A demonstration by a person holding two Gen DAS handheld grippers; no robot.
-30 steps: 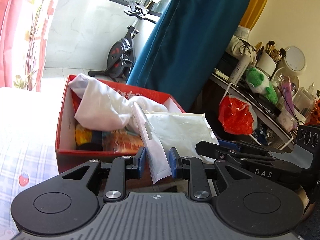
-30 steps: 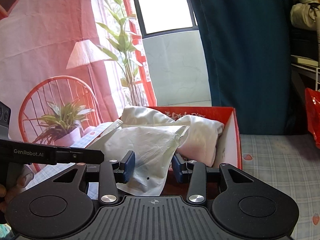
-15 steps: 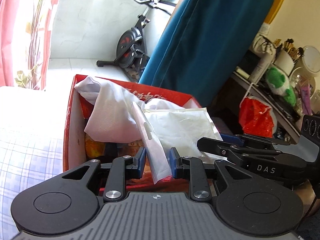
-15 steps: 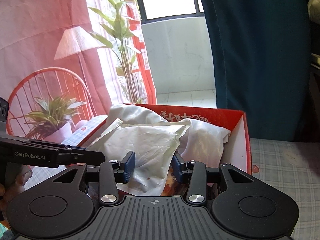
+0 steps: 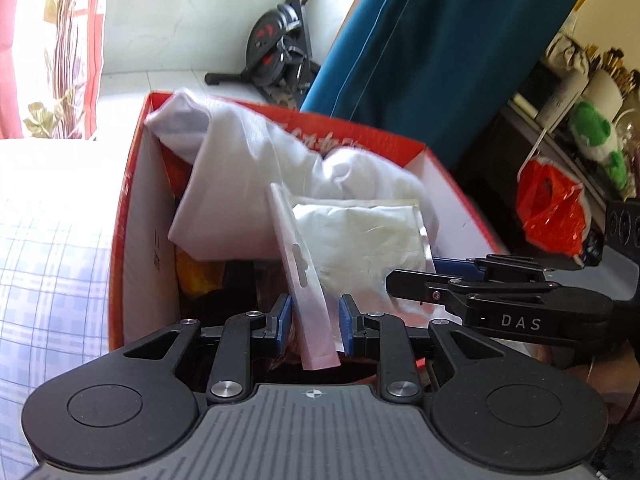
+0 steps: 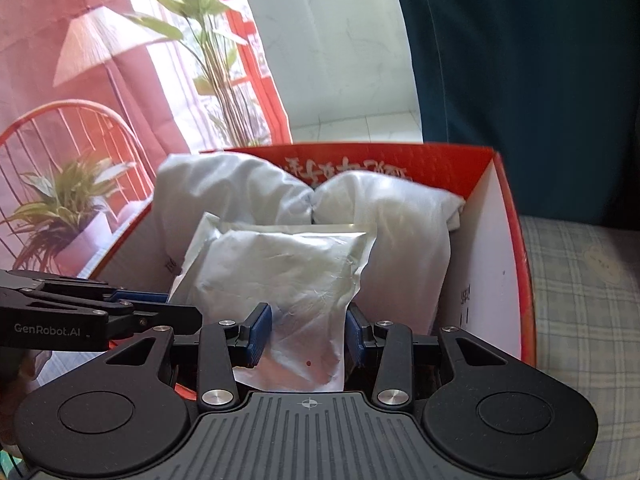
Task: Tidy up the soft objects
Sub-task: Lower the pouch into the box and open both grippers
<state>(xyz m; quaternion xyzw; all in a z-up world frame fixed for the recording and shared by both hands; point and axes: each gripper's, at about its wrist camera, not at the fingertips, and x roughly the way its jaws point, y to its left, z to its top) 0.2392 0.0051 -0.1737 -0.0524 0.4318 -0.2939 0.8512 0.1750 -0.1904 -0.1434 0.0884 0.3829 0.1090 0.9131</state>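
Observation:
A white plastic packet (image 5: 360,240) (image 6: 288,276) is held over an open red box (image 5: 128,184) (image 6: 516,232). My left gripper (image 5: 313,322) is shut on the packet's flat header edge. My right gripper (image 6: 306,336) is shut on the packet's other corner. Each gripper shows in the other's view, the right one (image 5: 500,300) and the left one (image 6: 80,312). A white cloth (image 5: 240,184) (image 6: 248,188) lies bunched in the box under the packet. Orange and dark items show beneath it, partly hidden.
The box stands on a checked cloth (image 5: 48,264) (image 6: 580,280). A teal curtain (image 5: 432,48) hangs behind. A red plastic bag (image 5: 552,212) and a green plush (image 5: 596,136) are on shelves at right. An exercise bike (image 5: 276,52) stands on the floor behind.
Both grippers have tilted downward and moved closer over the box, bringing the packet lower onto the white cloth. Both grips on the packet are unchanged.

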